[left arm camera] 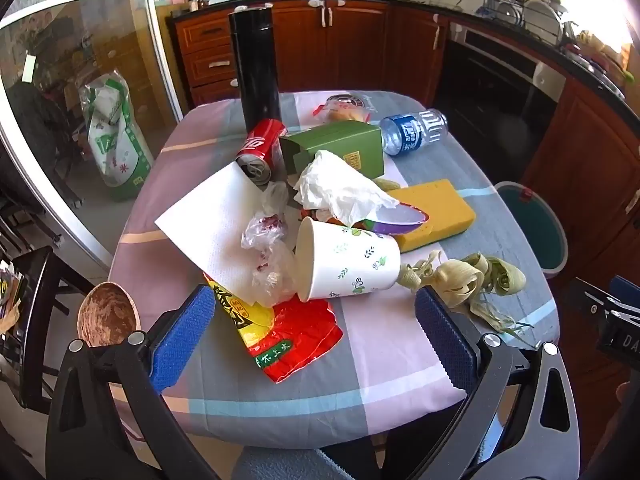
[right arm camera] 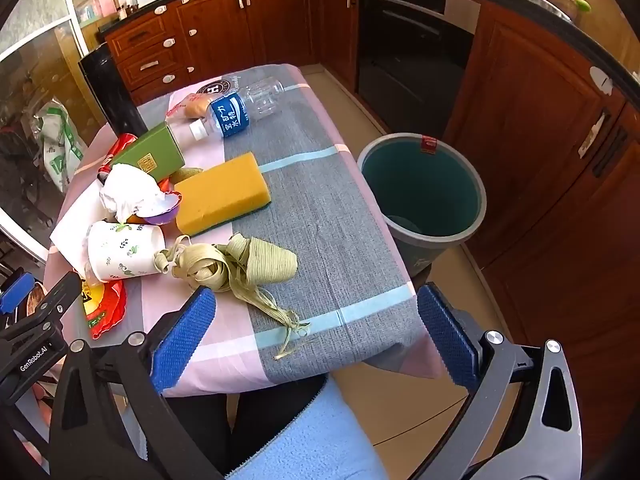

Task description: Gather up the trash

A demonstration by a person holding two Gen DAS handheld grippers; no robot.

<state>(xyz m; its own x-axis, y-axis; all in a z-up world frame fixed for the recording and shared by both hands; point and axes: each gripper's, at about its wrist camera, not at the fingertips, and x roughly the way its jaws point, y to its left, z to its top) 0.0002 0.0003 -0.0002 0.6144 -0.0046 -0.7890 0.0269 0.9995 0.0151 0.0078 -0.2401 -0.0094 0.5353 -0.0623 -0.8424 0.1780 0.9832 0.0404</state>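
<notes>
left hand-held gripper (left arm camera: 314, 336) released, over desk (right arm camera: 320, 200) edge | right hand-held gripper (right arm camera: 316, 332) released, empty | trash heaped mid-desk; bin (right arm camera: 424, 188) on floor just right of desk | advice: take paper cup (left arm camera: 348, 260) across its side, gently | hidden: bin contents, items under tissue (left arm camera: 340, 188)

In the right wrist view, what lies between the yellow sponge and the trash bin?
Only bare grey tablecloth up to the table edge, then a gap of floor. Nothing sits between the yellow rectangular sponge and the round teal-lined bin in the right wrist view.
</notes>
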